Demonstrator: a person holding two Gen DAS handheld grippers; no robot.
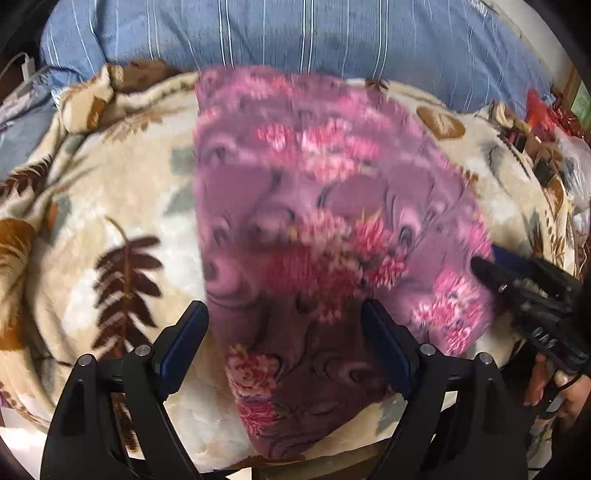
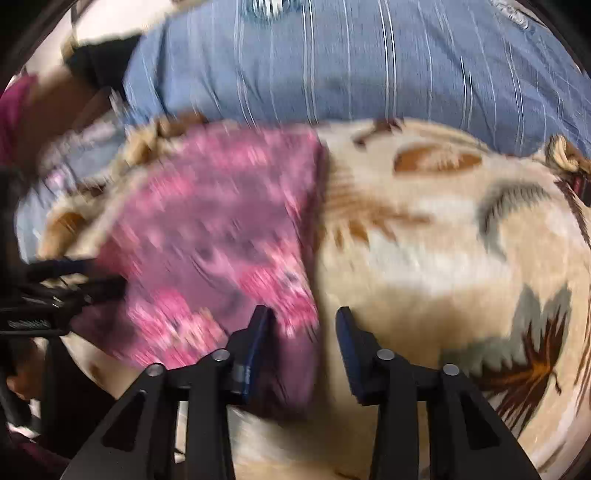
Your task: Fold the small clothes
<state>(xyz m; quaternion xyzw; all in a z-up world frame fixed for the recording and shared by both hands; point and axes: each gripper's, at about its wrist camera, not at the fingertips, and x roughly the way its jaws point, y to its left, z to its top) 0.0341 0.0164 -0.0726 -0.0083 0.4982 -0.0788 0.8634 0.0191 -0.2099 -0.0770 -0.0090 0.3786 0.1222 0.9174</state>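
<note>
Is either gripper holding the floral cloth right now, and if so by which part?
Nothing is held. The left gripper stands wide open over the pink floral cloth; the right gripper is open at its edge, pads not pressing it.

Bed cover: you work over a cream blanket (image 1: 122,206) printed with brown ferns and grey leaves, its far edge rumpled.
Behind it: you face a blue cover (image 1: 295,33) with thin white stripes.
Left edge: you have a white cable (image 1: 22,70) lying beside the bedding.
Right edge: you see red and dark clutter (image 1: 543,114) past the blanket; too blurred to name.
Light: soft and even on the bedding.
</note>
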